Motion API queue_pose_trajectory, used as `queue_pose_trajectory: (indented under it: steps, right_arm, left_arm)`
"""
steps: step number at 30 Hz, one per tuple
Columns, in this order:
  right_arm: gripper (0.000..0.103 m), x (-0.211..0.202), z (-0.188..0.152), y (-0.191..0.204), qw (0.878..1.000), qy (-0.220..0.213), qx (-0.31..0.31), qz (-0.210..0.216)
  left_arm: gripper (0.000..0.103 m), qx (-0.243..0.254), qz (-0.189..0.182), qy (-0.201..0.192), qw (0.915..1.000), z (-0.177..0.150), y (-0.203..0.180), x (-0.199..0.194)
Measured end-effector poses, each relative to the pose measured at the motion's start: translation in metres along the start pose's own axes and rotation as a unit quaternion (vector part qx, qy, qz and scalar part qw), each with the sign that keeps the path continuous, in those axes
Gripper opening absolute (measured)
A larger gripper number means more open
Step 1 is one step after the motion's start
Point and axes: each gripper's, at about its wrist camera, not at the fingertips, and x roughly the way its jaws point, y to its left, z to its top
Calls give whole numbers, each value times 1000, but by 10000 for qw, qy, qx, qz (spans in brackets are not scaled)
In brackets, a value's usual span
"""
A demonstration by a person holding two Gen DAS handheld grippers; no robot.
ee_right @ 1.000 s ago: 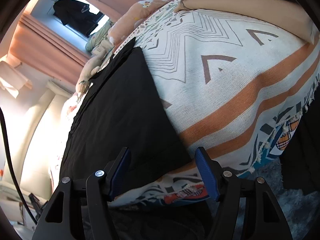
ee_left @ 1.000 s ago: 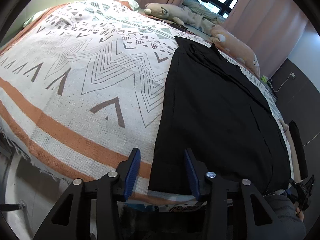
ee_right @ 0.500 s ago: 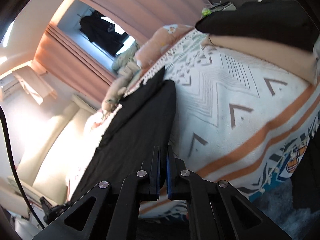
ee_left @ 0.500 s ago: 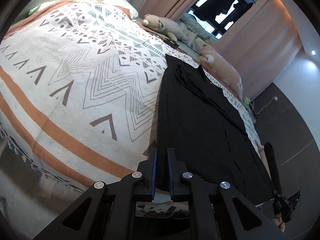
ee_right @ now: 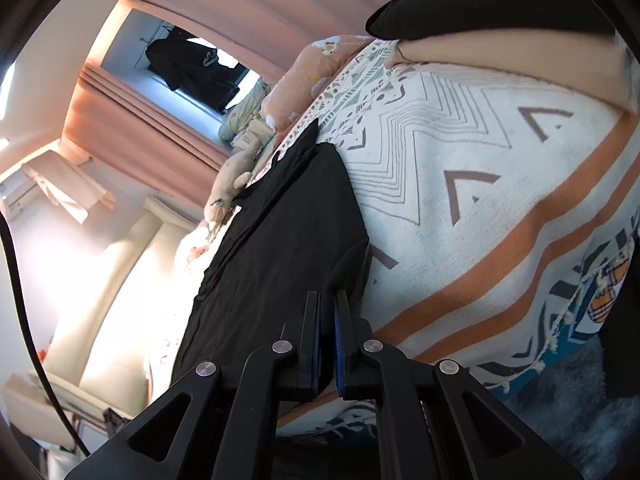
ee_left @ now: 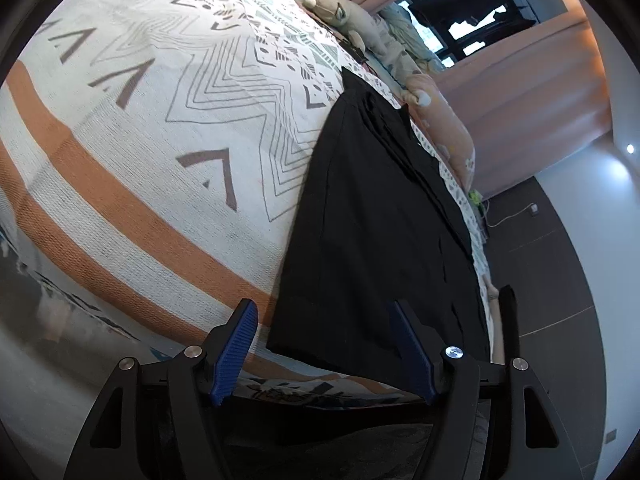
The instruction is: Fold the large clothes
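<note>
A long black garment lies flat along the patterned bed cover. My left gripper hangs over its near hem. Its jaws are opening wide; the hem's left corner lies between the blue pads, and neither pad touches it. In the right wrist view the same garment runs away from me. My right gripper has its jaws almost together and just starting to open. The garment's near right corner is pinched between its pads and raised slightly off the cover.
Plush toys and a pink pillow line the bed's far side below the curtained window. A tan and black bolster-like thing lies at the bed's right end. Dark floor runs beyond the bed; the fringed cover edge hangs down.
The left gripper shut and has now sprung wide open, with the view rolled. The right gripper went from open to closed on the garment's near corner, which has lifted a little.
</note>
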Motion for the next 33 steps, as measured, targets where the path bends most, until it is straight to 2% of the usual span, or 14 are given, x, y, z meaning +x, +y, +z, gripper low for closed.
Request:
queue_pose_trajectory:
  steps: [1, 3, 8, 12, 13, 14, 15, 16, 21, 27, 33]
  right_arm:
    - [13, 4, -1, -3, 9999, 81, 74, -2]
    - [35, 13, -3, -9, 9996, 171, 230, -3]
    - [36, 25, -7, -15, 9983, 190, 460, 288]
    - [36, 32, -1, -8, 9985, 40, 457, 302]
    - [36, 32, 1, -8, 9985, 24, 489, 263]
    - [34, 33, 2, -7, 9983, -10, 557, 149]
    - [19, 31, 3, -7, 9982, -54, 594, 62]
    - [7, 29, 4, -6, 9981, -85, 608, 43]
    - [5, 10, 10, 17, 9975, -352, 510, 344]
    - [5, -17, 18, 53, 9976, -454, 305, 435]
    - [5, -44, 16, 76, 9982, -422, 102, 425]
  left_arm:
    - [69, -27, -79, 7, 10000, 0, -1, 2]
    - [69, -87, -267, 51, 9996, 1, -2, 6]
    - [69, 5, -433, 47, 9991, 2, -9, 20]
    - [69, 109, -383, -16, 9992, 5, -14, 28]
    - [63, 158, -299, -46, 9994, 6, -17, 29]
    - [46, 201, -182, -66, 9996, 6, -19, 30]
    - [32, 225, -15, -58, 9997, 7, -20, 31]
    - [10, 203, 75, -33, 9998, 7, -19, 32]
    - [3, 7, -158, -400, 9991, 10, -17, 10]
    - [2, 34, -190, -694, 9974, 11, -31, -22]
    - [1, 68, -371, -861, 9956, 3, -49, -56]
